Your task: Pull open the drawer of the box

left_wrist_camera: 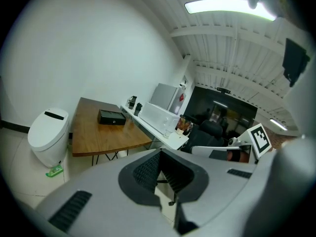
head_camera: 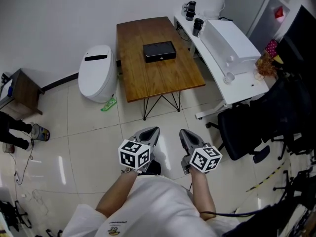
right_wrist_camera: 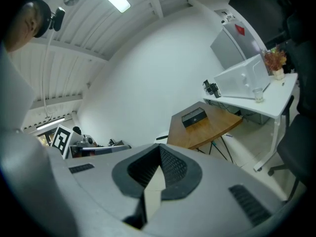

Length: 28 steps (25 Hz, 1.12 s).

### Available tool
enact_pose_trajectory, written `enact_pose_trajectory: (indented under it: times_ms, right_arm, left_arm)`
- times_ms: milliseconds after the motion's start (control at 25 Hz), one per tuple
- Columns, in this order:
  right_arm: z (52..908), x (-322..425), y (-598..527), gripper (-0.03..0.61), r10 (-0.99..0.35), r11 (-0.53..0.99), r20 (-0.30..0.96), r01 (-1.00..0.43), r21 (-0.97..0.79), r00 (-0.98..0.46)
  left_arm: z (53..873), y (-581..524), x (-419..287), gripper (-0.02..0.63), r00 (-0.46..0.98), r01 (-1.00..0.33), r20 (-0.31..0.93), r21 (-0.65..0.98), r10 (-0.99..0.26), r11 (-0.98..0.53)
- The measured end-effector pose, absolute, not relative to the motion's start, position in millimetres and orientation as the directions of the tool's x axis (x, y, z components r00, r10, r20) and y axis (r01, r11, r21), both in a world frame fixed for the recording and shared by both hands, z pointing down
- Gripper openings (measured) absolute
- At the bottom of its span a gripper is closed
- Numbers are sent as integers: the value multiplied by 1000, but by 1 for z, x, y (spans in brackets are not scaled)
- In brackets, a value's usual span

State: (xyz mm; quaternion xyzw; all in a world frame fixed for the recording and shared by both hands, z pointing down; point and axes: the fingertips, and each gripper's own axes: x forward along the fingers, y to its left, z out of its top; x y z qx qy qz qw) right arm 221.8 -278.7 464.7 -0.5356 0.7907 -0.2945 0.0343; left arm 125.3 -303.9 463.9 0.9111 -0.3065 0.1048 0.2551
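At the upper centre of the head view, the box (head_camera: 159,51) is sitting on the table (head_camera: 148,80), well apart from both grippers, which are hanging low in the frame, close to the person's body and above the floor. The left gripper (head_camera: 154,130) is showing its jaws pressed together at the tips with nothing between them, and the right gripper (head_camera: 183,132) is looking the same, so neither is carrying anything. The pull is not yet starting; the whole approach is lying ahead. A pale spot on the box's near face is probably marking the drawer pull, though it is too small to be sure. The likely trouble is coming from the box itself: it is looking small and unanchored, so a tug on the drawer with one gripper could be dragging the whole box toward the table edge unless the other is steadying it. Jaws arriving closed would also be knocking the box instead of catching the pull.
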Motion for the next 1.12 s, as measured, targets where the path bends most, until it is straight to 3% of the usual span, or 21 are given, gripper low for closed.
enact_pose_trajectory:
  times_ms: [1120]
  right_arm:
    - [470, 183, -433, -12, -853, 249, 300, -839, -484, -426]
  left_arm:
    - [472, -449, 84, 3, 779, -627, 344, 414, -524, -660]
